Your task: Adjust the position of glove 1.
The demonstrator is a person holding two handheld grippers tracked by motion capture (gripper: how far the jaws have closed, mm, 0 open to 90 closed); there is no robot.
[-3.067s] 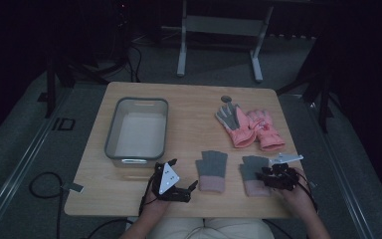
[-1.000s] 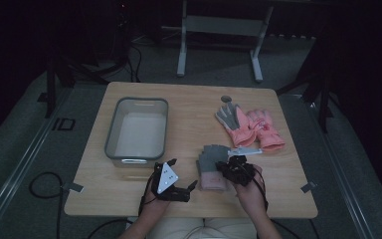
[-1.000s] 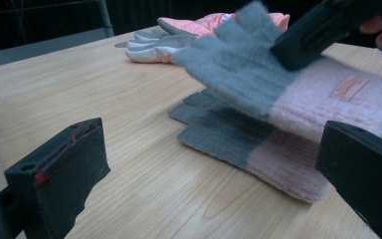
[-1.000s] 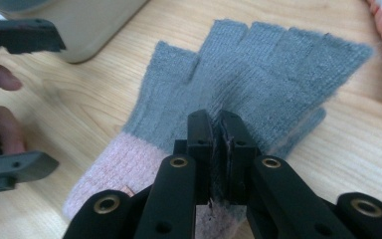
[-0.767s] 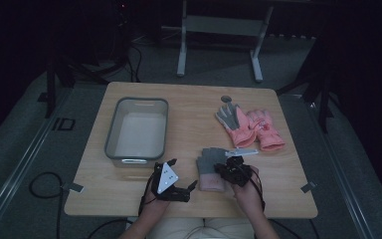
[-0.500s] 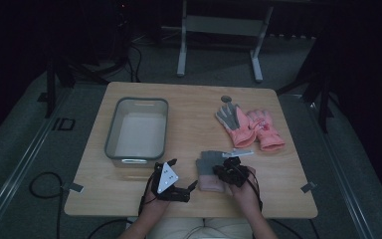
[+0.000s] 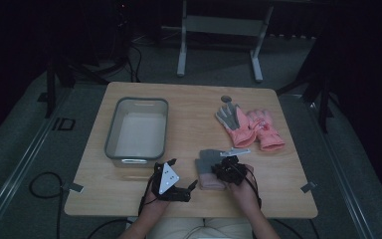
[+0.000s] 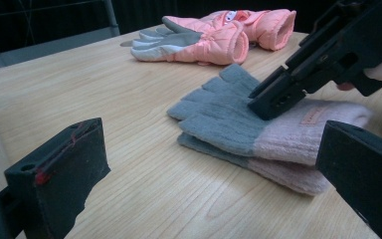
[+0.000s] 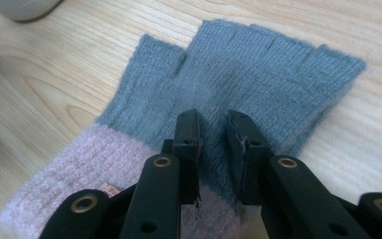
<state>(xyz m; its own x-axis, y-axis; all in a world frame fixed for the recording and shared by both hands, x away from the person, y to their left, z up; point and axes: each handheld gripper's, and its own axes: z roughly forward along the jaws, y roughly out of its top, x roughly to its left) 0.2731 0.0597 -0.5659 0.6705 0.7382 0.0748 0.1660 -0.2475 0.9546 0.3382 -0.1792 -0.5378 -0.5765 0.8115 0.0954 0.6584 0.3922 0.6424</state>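
Two grey fingerless gloves with pink cuffs lie stacked (image 7: 206, 164) near the table's front edge, the upper one (image 9: 258, 64) flat on the lower (image 8: 278, 167). My right gripper (image 7: 224, 170) rests tip-down on the upper glove's grey palm. Its jaws (image 9: 213, 124) have just been opening and stand a narrow gap apart, with the knit under them and no fold pinched. The same gripper (image 8: 273, 99) touches the top glove in the left gripper view. My left gripper (image 7: 183, 173) lies on the table left of the stack, jaws wide open (image 8: 211, 164) and empty.
A pair of pink padded gloves (image 7: 251, 127) lies at the back right, with a small dark disc (image 7: 226, 98) behind it. A grey plastic bin (image 7: 112, 142) stands at the left. Bare wooden table (image 7: 189, 114) lies between them.
The right gripper carried the right-hand grey glove leftward and lowered it onto the other grey glove. Its jaws have parted slightly. The left gripper stayed put.
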